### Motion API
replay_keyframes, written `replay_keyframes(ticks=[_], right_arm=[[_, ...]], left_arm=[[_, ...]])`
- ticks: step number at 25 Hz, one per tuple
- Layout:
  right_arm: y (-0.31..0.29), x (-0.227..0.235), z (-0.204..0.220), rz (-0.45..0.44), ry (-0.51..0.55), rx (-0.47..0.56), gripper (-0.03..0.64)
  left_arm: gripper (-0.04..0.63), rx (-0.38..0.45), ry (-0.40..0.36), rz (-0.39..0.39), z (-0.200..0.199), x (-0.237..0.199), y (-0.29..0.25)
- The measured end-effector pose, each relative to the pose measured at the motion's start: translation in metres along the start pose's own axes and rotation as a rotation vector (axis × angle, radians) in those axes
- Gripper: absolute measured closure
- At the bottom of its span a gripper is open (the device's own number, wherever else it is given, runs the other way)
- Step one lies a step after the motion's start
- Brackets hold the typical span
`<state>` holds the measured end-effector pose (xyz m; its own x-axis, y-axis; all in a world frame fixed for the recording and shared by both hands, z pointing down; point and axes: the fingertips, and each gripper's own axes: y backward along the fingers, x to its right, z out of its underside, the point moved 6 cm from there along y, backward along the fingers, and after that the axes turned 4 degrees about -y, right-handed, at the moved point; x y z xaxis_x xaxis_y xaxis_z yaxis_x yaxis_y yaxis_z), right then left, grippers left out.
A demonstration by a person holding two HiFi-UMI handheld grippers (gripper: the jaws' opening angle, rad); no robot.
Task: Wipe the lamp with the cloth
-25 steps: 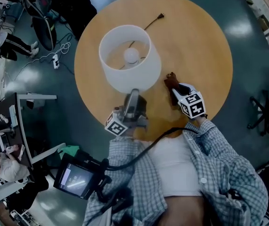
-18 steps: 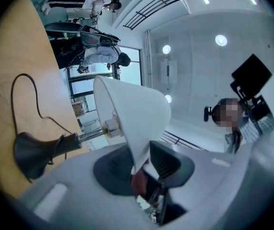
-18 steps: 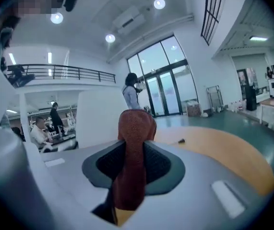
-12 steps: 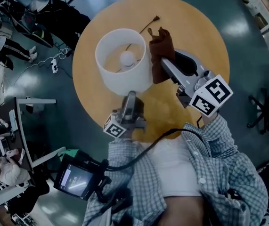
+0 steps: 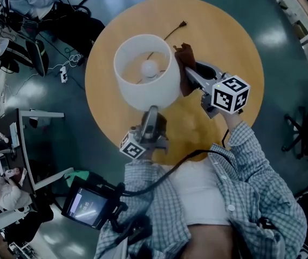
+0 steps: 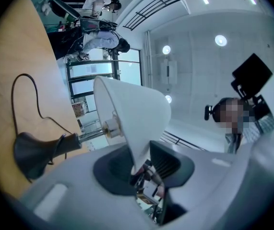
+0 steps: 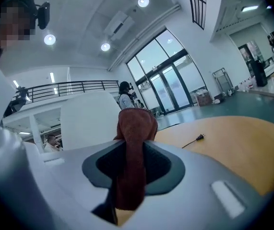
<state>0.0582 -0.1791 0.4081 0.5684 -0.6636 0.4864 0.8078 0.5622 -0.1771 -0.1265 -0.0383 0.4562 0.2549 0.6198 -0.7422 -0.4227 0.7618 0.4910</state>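
A table lamp with a white shade (image 5: 147, 72) stands on the round wooden table (image 5: 229, 42); its bulb (image 5: 150, 67) shows inside the shade. My left gripper (image 5: 152, 112) is shut on the shade's lower rim (image 6: 139, 157), and in the left gripper view the dark base (image 6: 33, 150) lies at the left. My right gripper (image 5: 189, 72) is shut on a brown cloth (image 5: 186, 63) and holds it against the shade's right side. In the right gripper view the cloth (image 7: 133, 152) hangs between the jaws, with the shade (image 7: 89, 121) just left of it.
The lamp's black cord and plug (image 5: 182, 24) lie on the table behind the shade. Chairs, cables and a seated person (image 5: 27, 1) crowd the floor at the upper left. A small screen (image 5: 86, 205) hangs near my waist.
My right gripper has risen from the tabletop with the cloth and swung left to the shade's right side. The left gripper has stayed on the shade's rim.
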Motion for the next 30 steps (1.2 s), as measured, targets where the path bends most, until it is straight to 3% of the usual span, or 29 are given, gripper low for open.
replay_keyframes(ticks=[5, 11, 14, 17, 23, 26, 30], right_arm=[[0.009, -0.004, -0.002, 0.002, 0.013, 0.020, 0.511], [0.039, -0.073, -0.051, -0.140, 0.160, 0.193, 0.511], [0.045, -0.106, -0.058, -0.203, 0.261, 0.220, 0.511], [0.041, -0.123, -0.037, -0.230, 0.376, 0.155, 0.511], [0.033, -0.126, 0.028, -0.180, 0.447, -0.082, 0.511], [0.031, -0.135, 0.029, -0.139, 0.540, -0.124, 0.512], [0.025, -0.168, -0.001, -0.072, 0.777, -0.127, 0.511]], left_arm=[[0.500, 0.001, 0.002, 0.004, 0.000, 0.001, -0.001], [0.500, -0.004, 0.001, 0.006, 0.001, 0.001, -0.002], [0.500, -0.005, 0.002, 0.008, 0.001, 0.002, -0.002], [0.500, -0.002, 0.002, 0.006, 0.002, 0.001, -0.002], [0.502, 0.005, -0.003, 0.012, 0.002, 0.001, -0.006], [0.503, 0.006, -0.006, 0.012, 0.002, -0.001, -0.007], [0.503, -0.004, -0.004, 0.015, 0.003, 0.000, -0.006]])
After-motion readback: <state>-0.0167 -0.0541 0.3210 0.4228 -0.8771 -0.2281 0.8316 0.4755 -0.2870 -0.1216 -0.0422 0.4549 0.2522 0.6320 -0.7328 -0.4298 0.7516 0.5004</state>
